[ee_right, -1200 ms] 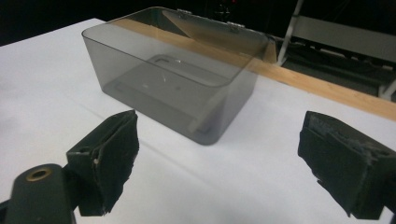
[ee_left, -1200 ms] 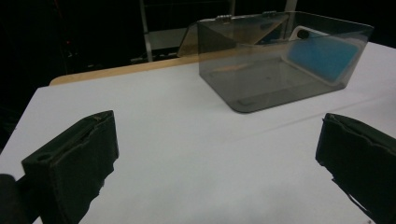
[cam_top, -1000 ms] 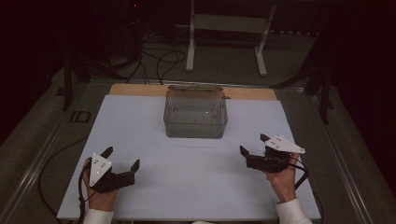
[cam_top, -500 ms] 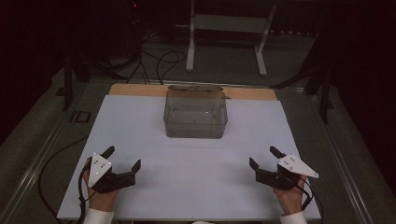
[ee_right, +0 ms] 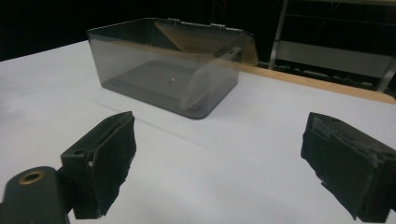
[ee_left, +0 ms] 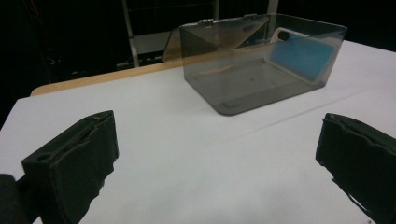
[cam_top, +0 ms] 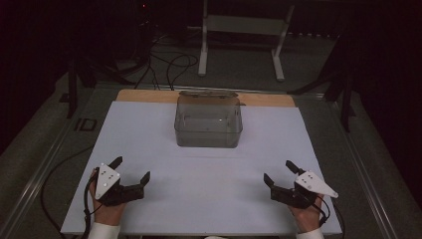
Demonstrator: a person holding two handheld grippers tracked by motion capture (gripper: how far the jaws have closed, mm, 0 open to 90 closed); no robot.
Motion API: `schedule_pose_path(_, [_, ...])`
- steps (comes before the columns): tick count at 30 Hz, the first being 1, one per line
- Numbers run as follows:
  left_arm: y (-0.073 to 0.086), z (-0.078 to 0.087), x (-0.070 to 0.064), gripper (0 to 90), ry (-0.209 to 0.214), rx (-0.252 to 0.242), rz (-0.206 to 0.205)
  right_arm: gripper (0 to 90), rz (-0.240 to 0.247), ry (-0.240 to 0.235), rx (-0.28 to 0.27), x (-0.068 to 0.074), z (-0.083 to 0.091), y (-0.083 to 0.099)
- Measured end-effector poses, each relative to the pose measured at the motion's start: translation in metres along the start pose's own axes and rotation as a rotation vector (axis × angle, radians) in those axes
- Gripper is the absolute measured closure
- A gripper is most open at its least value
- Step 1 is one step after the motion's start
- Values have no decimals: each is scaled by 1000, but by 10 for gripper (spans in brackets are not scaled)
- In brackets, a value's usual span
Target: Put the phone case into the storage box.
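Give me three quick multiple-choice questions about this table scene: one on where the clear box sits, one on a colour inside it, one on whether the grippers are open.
1. Where is the box?
A. middle of the table, toward the far edge
B. at the near left corner
C. on the floor

2. What colour is the flat thing leaning inside the box?
A. red
B. blue
C. yellow

3. How are the two hand-held grippers?
A. both shut
B. one shut on the box
C. both open, holding nothing

Answers: 1 A, since the high view shows it centred beyond both hands; 2 B, seen through the wall in the left gripper view; 3 C, since the left hand-held gripper and right hand-held gripper have jaws spread over bare table.
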State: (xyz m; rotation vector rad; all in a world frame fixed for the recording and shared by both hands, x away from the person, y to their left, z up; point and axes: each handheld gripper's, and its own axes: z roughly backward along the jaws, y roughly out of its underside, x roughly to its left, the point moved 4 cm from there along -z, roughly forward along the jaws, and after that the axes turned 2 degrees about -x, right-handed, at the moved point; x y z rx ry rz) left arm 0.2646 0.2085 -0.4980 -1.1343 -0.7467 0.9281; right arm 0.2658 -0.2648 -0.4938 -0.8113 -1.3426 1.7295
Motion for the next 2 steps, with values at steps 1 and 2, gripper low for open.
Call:
schedule_pose_path(1, [0,0,0,1,0,2,0,102,6,-1,0,0,-1,0])
schedule_pose_path(2, [1,0,1,2,0,3,0,102,7,-2,3,0,-1,1])
